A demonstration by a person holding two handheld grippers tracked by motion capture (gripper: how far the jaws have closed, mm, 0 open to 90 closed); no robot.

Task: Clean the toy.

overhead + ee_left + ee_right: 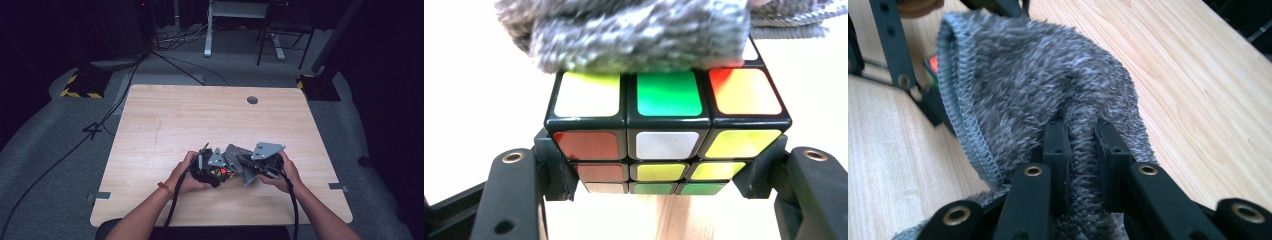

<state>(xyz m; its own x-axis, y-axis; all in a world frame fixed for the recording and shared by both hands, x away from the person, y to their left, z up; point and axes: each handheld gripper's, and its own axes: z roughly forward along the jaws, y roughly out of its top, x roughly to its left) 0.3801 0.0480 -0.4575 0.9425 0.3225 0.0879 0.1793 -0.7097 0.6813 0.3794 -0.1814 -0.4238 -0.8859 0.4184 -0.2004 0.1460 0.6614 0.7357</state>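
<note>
The cube [667, 132] I hold is black-framed, its stickers white, green, orange-yellow, red and yellow. The cloth [1048, 95] in my other grip is mottled grey, fuzzy, with a paler grey-blue stitched hem. My jaws are black, with brass-coloured rivets. The table [190, 115] is pale wood grain.

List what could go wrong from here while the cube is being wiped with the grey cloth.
1. The left gripper clamps the puzzle cube only by its lower layers, so pressure from the cloth on top might twist a layer or tip the cube out of the jaws.
2. The right gripper pinches just a narrow fold of the cloth, which may slip free during rubbing.
3. The cloth covers the cube's top, hiding how the wiping is going.
</note>
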